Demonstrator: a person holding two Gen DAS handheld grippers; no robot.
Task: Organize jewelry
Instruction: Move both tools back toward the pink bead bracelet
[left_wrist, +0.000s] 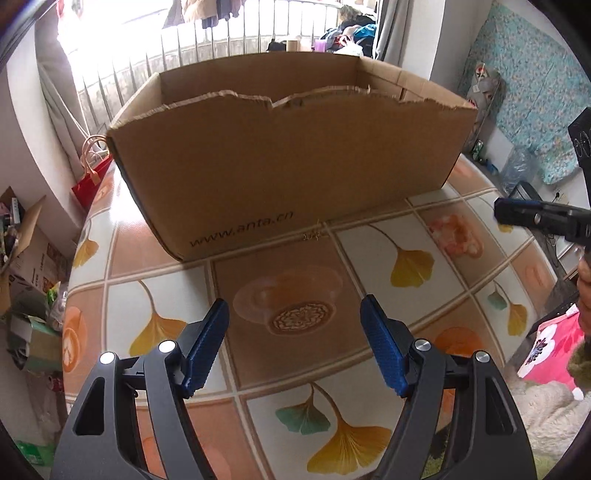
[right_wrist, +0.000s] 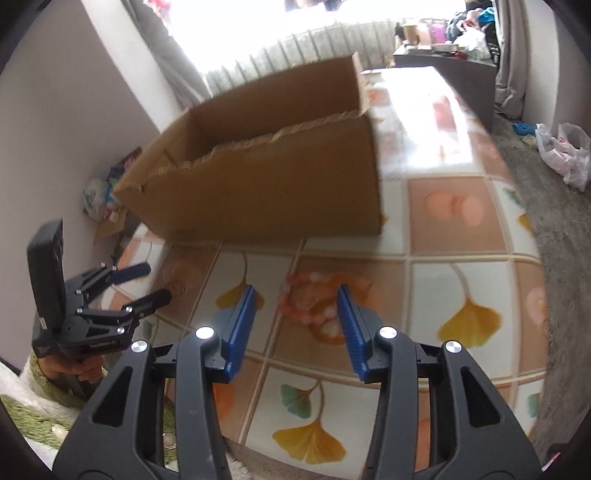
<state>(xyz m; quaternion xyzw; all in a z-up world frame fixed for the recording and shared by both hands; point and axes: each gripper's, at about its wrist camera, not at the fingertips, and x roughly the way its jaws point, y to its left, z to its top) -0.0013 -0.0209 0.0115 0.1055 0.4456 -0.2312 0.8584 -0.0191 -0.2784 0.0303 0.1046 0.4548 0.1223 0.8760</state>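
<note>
A pink bead bracelet lies on the leaf-patterned table, just ahead of my right gripper. That gripper is open, its blue pads either side of the bracelet and not pressing on it. The bracelet also shows at the right of the left wrist view, below the right gripper. My left gripper is open and holds nothing; it hovers over a clear plastic dish. A small gold piece lies at the foot of the open cardboard box.
The cardboard box fills the far half of the table. A red gift bag stands off the table's left edge above floor clutter. Plastic bags lie on the floor at the right. A hand grips the left gripper.
</note>
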